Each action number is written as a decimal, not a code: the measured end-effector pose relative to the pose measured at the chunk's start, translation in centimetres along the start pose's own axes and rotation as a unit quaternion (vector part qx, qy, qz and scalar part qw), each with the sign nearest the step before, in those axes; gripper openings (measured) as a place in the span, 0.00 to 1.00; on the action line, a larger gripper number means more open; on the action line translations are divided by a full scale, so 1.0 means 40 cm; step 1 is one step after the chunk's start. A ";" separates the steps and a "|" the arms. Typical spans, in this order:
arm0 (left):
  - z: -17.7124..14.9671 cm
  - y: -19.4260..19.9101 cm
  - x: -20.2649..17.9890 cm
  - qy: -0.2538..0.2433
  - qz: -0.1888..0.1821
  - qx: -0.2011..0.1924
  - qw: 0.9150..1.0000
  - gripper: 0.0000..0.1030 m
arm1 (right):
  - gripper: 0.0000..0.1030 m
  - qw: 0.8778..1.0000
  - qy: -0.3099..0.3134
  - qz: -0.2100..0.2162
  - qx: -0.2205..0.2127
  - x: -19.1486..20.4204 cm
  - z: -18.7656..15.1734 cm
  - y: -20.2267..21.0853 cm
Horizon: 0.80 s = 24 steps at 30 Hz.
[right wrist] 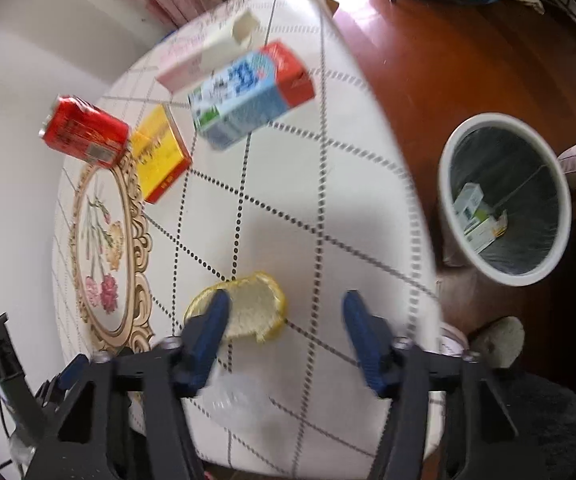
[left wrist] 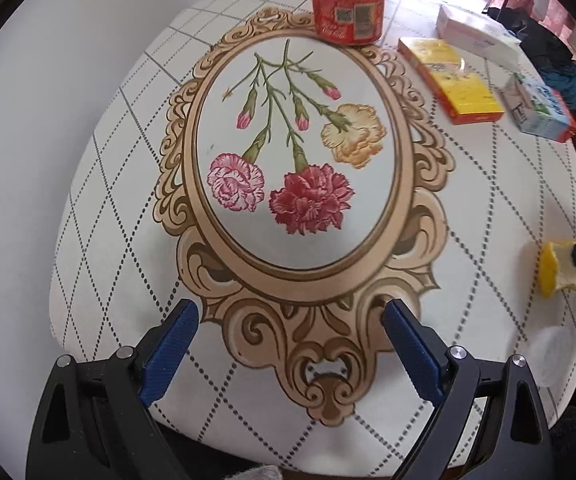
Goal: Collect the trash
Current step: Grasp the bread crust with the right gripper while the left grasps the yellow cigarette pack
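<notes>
A yellow citrus peel [right wrist: 255,312] lies on the white tablecloth near the table's front edge. My right gripper [right wrist: 285,310] is open and hovers over it, its left finger above the peel's left part. The peel also shows at the right edge of the left wrist view [left wrist: 554,274], with a right gripper finger beside it. My left gripper [left wrist: 290,320] is open and empty over the flower print. A red can [left wrist: 348,0] [right wrist: 85,132], a yellow box [left wrist: 454,80] [right wrist: 159,156] and a blue-white carton [left wrist: 540,110] [right wrist: 247,96] stand farther off.
A white bin [right wrist: 504,200] with a dark liner and a small box inside stands on the wooden floor right of the table. A pink-white tissue box [right wrist: 203,52] [left wrist: 476,36] sits at the far edge. A clear plastic piece [right wrist: 239,400] lies near the front edge.
</notes>
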<state>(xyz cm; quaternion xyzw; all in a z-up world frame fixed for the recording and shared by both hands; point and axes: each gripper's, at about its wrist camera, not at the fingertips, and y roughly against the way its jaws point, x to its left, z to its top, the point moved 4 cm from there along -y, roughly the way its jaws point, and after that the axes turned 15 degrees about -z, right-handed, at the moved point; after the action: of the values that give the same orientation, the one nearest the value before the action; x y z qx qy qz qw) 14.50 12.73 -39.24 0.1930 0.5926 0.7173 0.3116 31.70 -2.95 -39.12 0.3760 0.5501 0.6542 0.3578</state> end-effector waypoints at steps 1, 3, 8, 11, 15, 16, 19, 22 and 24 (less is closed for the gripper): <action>0.003 -0.006 0.003 0.001 0.000 0.002 1.000 0.92 | 0.34 1.000 -0.002 0.003 0.003 0.008 0.000 -0.012; 0.013 -0.013 0.005 0.004 -0.004 0.007 1.000 0.92 | 0.16 1.000 0.004 0.005 -0.009 0.021 0.004 -0.008; 0.090 -0.021 -0.018 0.016 -0.030 0.008 0.999 0.92 | 0.11 0.999 -0.008 0.006 -0.035 0.008 0.044 0.027; 0.169 -0.015 -0.064 0.026 -0.066 -0.001 0.997 0.92 | 0.11 0.998 -0.035 -0.013 -0.054 -0.038 0.093 0.045; 0.284 -0.036 -0.139 0.034 -0.107 0.001 0.994 0.91 | 0.11 0.994 -0.085 -0.031 -0.055 -0.111 0.163 0.036; 0.308 -0.047 -0.156 0.035 -0.114 0.004 0.993 0.91 | 0.11 0.994 -0.094 -0.034 -0.053 -0.124 0.175 0.030; 0.368 -0.084 -0.207 0.032 -0.116 0.015 0.993 0.91 | 0.11 0.992 -0.114 -0.039 -0.047 -0.155 0.203 0.015; 0.384 -0.098 -0.250 0.020 -0.101 0.016 0.995 0.91 | 0.11 0.990 -0.127 -0.040 -0.043 -0.177 0.217 0.006; 0.393 -0.117 -0.260 0.018 -0.093 0.021 0.995 0.91 | 0.11 0.990 -0.131 -0.041 -0.041 -0.188 0.226 -0.001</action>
<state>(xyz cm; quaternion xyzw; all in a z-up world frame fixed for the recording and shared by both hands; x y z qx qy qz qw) 33.30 17.65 -39.30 0.1300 0.6284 0.6760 0.3623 43.18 -5.53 -38.87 0.4211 0.4861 0.6057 0.4684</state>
